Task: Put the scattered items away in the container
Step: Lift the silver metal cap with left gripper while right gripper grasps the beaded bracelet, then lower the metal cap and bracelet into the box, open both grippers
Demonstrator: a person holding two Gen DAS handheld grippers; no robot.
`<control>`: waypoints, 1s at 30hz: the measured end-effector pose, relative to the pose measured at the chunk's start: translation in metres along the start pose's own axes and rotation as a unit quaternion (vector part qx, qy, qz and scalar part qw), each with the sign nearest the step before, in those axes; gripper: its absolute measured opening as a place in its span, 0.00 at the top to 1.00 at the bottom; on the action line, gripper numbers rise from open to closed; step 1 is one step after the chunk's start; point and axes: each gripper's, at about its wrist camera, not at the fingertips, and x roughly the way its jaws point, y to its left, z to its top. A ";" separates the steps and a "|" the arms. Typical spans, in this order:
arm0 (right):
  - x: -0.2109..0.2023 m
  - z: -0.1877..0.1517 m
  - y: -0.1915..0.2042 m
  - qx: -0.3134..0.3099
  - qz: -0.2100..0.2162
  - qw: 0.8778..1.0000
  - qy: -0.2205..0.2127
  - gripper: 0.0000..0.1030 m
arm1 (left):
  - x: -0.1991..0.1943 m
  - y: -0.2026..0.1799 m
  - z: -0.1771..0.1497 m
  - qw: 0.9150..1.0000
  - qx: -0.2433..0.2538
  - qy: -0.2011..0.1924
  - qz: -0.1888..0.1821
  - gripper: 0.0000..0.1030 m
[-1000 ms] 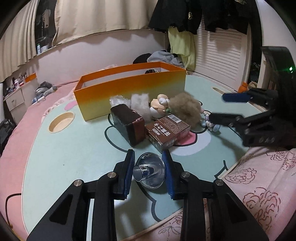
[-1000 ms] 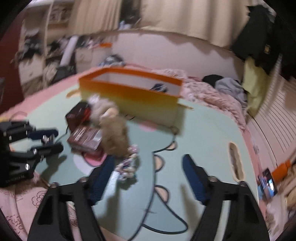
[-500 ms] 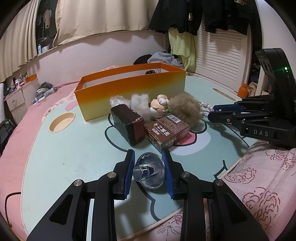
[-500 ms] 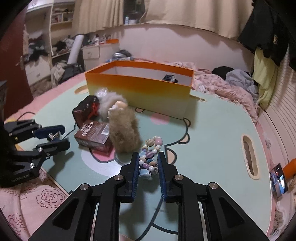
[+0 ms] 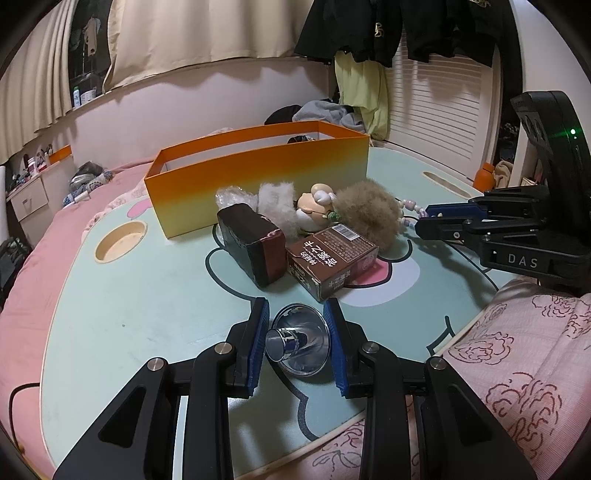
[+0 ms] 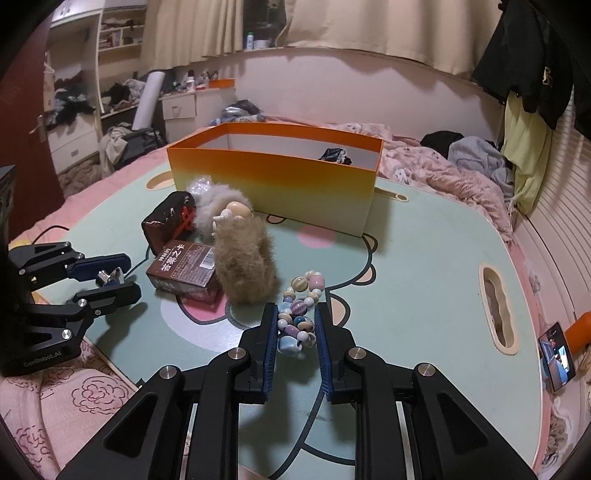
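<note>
Here, the left gripper (image 5: 297,341) clamps a shiny metal cup (image 5: 300,341) while the right gripper (image 6: 295,332) grasps a bead bracelet (image 6: 300,314) on the worktop (image 6: 424,258).

Cream curtains (image 6: 332,26) hang over pale walls, white drawers (image 6: 179,110) beside a cluttered shelf (image 6: 118,37)

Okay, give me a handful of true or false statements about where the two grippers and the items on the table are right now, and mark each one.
1. The left gripper is shut on the shiny metal funnel. True.
2. The right gripper is empty. False: it is shut on the bead bracelet.
3. The orange box already holds a dark item. True.
4. The brown carton lies inside the orange box. False: it lies on the table beside the fluffy toy.
</note>
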 end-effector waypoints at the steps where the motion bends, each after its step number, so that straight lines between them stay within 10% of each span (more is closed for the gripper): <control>1: 0.000 0.000 0.000 0.000 0.000 1.000 0.000 0.81 | 0.000 0.000 0.000 1.000 0.000 0.000 0.000 0.69; 15: -0.007 0.015 -0.003 -0.005 0.005 1.000 -0.012 0.81 | 0.000 0.008 0.019 0.999 -0.014 0.007 -0.032 0.69; 24: -0.018 0.107 -0.017 -0.018 -0.002 0.995 -0.093 0.81 | -0.009 0.035 0.128 0.997 -0.017 -0.068 -0.044 0.69; 30: 0.026 0.150 -0.032 -0.009 -0.003 0.997 -0.080 0.81 | 0.058 0.069 0.178 0.999 -0.041 -0.030 -0.016 0.69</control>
